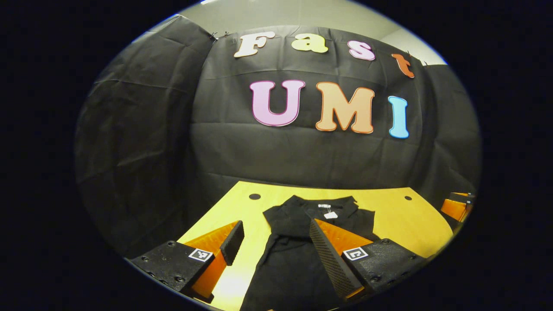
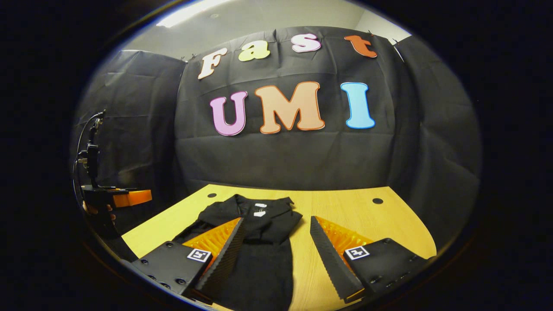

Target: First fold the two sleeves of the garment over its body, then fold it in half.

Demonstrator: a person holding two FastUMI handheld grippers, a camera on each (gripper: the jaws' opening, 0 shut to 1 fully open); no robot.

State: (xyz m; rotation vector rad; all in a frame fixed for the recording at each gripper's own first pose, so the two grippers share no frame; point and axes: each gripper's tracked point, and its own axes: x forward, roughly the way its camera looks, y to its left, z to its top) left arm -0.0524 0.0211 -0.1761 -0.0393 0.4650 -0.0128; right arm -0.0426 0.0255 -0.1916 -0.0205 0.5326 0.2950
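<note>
Garment [image 1: 298, 242]: a black garment is laid flat on the yellow table [image 1: 397, 216], with the collar and a small white tag [image 1: 330, 214] at the far end, towards the booth wall [image 1: 302, 155].
Long axis: the garment is seen to run from the near edge of the table away to the collar, so it is lined up roughly with the direction in which both grippers are pointed.
Sleeves: a fold of cloth is seen on the left shoulder side in the left gripper view; whether a sleeve is already folded over the body cannot be told, because the black cloth hides its own edges.
Left gripper [image 1: 276, 248]: the jaws are spread wide and nothing is held. The garment lies between and ahead of the fingers, with its body passing under the right-hand finger.
Right gripper [image 2: 276, 248]: the jaws are also released and empty. The garment [image 2: 259, 242] lies ahead and to the left, under the left-hand finger, while bare table [image 2: 345, 207] is seen between the fingers.
Nearer hand: each gripper is judged to be near its own side of the garment, so each sleeve can be taken by the gripper on that side.
Step in hand: the approach to the sleeves is judged to be the present step; the fold in half is not yet done.
</note>
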